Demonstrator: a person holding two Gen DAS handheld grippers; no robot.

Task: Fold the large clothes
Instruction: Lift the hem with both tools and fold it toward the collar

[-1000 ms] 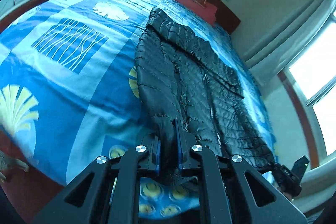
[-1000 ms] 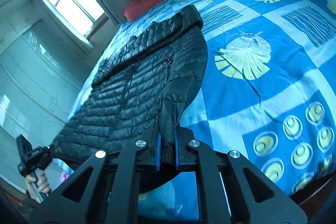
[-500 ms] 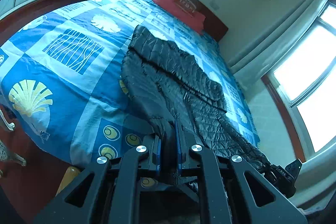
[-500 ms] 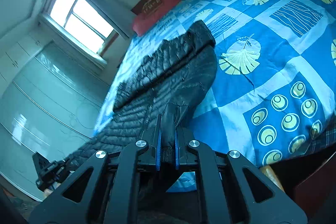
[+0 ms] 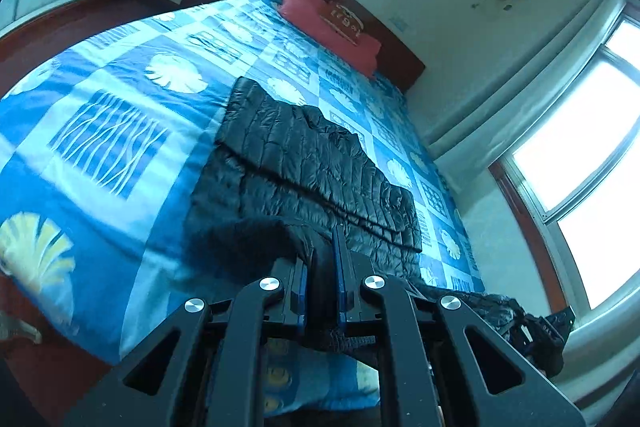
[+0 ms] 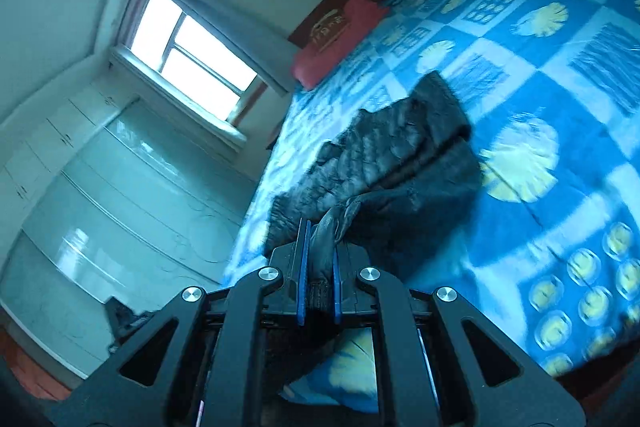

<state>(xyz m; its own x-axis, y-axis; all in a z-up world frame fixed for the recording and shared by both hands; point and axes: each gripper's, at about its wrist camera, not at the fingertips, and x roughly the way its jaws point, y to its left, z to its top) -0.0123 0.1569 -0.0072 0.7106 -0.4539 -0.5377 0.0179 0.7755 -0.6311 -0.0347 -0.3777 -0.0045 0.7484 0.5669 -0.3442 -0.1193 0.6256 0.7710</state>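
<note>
Both tongs, left [image 5: 322, 283] and right [image 6: 318, 279], grip the jacket [image 5: 304, 163] hem at lower centre, lifted; sleeves look folded in, the lengthwise fold remains.

1. The black jacket's [image 5: 304, 163] near hem drops behind the left claw [image 5: 322, 267], hidden.
2. In the right wrist view the jacket [image 6: 384, 155] and bedspread [image 6: 560, 75] are motion-blurred.
3. The red pillow's [image 5: 328, 27] lettering is too small to read.
4. The bed's foot is cut off by the frame.

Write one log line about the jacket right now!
left gripper: shut on black puffer jacket hem | right gripper: shut on hem | hem raised off blue bedspread
</note>
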